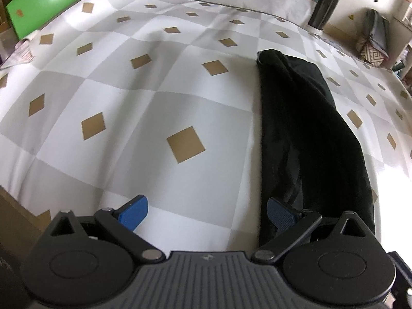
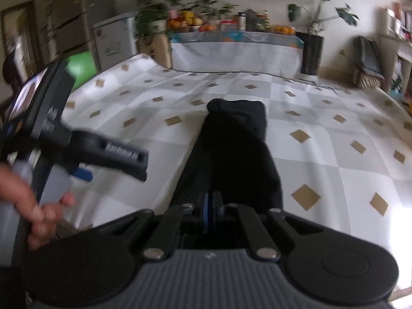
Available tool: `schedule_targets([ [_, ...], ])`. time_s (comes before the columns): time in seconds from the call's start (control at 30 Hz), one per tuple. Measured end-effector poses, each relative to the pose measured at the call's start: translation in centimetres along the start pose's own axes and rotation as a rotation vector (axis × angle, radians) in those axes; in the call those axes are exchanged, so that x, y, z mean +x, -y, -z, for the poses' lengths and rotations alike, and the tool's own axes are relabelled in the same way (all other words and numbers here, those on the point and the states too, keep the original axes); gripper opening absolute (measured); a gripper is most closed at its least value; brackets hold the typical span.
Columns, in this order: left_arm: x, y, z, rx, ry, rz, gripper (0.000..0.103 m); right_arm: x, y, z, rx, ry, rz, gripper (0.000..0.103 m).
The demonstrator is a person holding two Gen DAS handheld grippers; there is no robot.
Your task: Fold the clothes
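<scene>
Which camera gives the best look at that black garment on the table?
The left wrist view: the black garment lies sharp and nearly whole as a long strip. The right wrist view is blurred, and the right gripper covers its near end.

Checkered tablecloth (image 1: 180, 82) lies bare across the wide stretch left of the long black folded garment (image 1: 303, 128); passage there unobstructed. The garment bars the right-centre strip. Far edge is hemmed by a black planter (image 1: 323, 9) and a draped side table (image 2: 237, 54). A green chair back (image 1: 43, 5) bounds the far left corner.
</scene>
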State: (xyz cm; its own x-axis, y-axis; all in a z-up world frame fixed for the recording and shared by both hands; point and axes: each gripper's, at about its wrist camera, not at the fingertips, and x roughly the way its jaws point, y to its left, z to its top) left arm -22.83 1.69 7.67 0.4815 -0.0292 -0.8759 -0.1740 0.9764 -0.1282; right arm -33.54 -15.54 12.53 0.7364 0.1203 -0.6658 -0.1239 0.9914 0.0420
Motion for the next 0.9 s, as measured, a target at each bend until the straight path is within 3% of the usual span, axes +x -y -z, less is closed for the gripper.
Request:
schedule_targets([
  [0.1,0.1,0.0,0.2,0.003,-0.004,-0.006,0.099,0.8,1.5,0.8,0.078,-0.053,0.071,0.007],
  [0.17,0.2,0.3,0.3,0.016,-0.006,-0.01,0.099,1.6,3.3,1.7,0.172,-0.131,0.133,0.014],
  [0.27,0.6,1.1,0.6,0.047,-0.024,-0.01,0.099,2.4,5.3,3.1,0.297,-0.211,0.167,0.035],
  [0.33,0.9,1.6,0.9,0.07,-0.037,-0.008,0.099,2.6,5.9,3.5,0.333,-0.226,0.179,0.038],
  [0.53,1.4,2.5,1.2,0.112,-0.061,-0.004,0.099,2.6,4.8,3.3,0.304,-0.17,0.111,0.053],
  [0.9,1.7,2.7,1.3,0.103,-0.078,-0.001,0.099,3.0,1.9,3.5,0.137,-0.194,0.173,0.054],
])
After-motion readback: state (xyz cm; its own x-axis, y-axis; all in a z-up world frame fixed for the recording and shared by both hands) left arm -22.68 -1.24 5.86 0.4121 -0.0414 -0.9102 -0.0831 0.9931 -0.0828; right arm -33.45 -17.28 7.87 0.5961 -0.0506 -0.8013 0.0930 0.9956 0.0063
